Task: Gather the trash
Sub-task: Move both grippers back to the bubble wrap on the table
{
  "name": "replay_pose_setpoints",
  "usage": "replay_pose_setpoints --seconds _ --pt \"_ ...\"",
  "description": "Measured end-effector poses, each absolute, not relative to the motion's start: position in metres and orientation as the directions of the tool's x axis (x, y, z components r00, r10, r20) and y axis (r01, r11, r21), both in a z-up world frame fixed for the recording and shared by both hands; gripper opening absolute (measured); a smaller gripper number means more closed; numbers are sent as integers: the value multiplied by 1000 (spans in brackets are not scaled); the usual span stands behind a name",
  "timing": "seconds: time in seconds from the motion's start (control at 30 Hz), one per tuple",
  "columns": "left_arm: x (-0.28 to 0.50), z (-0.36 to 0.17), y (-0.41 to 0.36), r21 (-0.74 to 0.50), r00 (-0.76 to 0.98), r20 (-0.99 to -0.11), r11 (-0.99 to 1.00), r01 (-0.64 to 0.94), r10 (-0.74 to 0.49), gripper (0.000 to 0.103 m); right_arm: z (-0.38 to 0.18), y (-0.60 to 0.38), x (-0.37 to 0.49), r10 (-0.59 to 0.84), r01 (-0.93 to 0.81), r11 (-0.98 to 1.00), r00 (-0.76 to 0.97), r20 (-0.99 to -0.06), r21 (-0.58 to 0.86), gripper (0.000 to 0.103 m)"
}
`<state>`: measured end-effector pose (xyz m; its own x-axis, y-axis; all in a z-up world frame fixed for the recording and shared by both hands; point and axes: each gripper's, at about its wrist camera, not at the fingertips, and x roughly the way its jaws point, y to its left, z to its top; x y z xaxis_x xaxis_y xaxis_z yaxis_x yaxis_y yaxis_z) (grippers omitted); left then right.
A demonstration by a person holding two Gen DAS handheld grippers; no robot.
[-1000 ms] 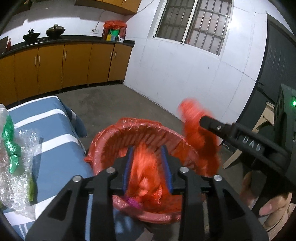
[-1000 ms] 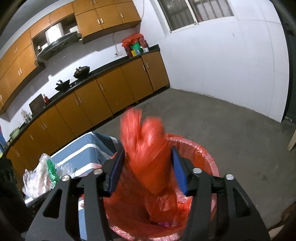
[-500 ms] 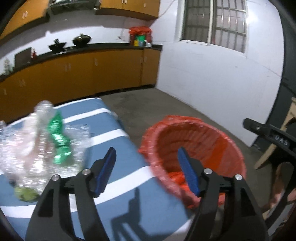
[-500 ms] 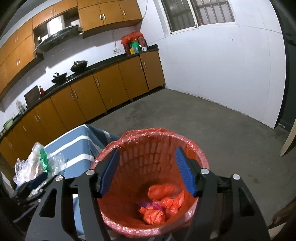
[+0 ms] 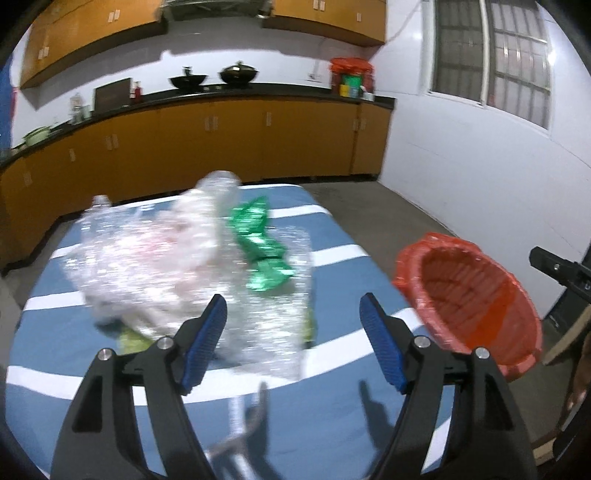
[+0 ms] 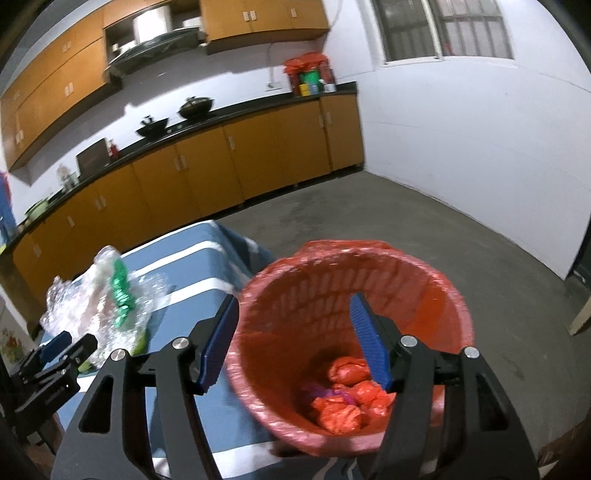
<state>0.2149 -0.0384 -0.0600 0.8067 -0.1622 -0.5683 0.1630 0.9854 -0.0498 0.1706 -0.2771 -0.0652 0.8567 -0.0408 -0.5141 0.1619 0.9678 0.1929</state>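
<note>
Kitchen interior, artificial light, glare on white walls [image 6: 461, 147]. Ahead of the tools: long run of orange-brown base cabinets [image 5: 207, 147] under a black countertop [image 6: 236, 110], two dark woks [image 5: 212, 75] on it. Matching upper cabinets [image 6: 258, 16] above. Barred window [image 5: 491, 59] high on the right-hand wall. Bare grey concrete floor [image 6: 424, 229] beyond and to the right. Blue-and-white striped cloth covers the table [image 5: 332, 424] directly below.

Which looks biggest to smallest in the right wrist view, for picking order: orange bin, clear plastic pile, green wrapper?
1. Orange bin, though it sits nearest the camera, which enlarges it.
2. Clear plastic pile on the striped table.
3. Green wrapper, lying in that pile.
</note>
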Motion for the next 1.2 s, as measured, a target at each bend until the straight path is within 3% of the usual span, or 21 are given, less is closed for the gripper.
replay_pose_setpoints --seconds 0.57,0.8,1.2 --pt "204 -49 113 -8 843 -509 978 -207 174 78 -51 -103 256 274 -229 962 822 -500 151 54" --pt "201 -45 156 -36 837 -498 959 -280 226 78 -60 -47 301 320 -294 946 782 -535 137 52" --pt "207 -51 190 -82 826 -516 947 -311 226 78 -90 -16 341 269 -284 956 734 -623 78 50"
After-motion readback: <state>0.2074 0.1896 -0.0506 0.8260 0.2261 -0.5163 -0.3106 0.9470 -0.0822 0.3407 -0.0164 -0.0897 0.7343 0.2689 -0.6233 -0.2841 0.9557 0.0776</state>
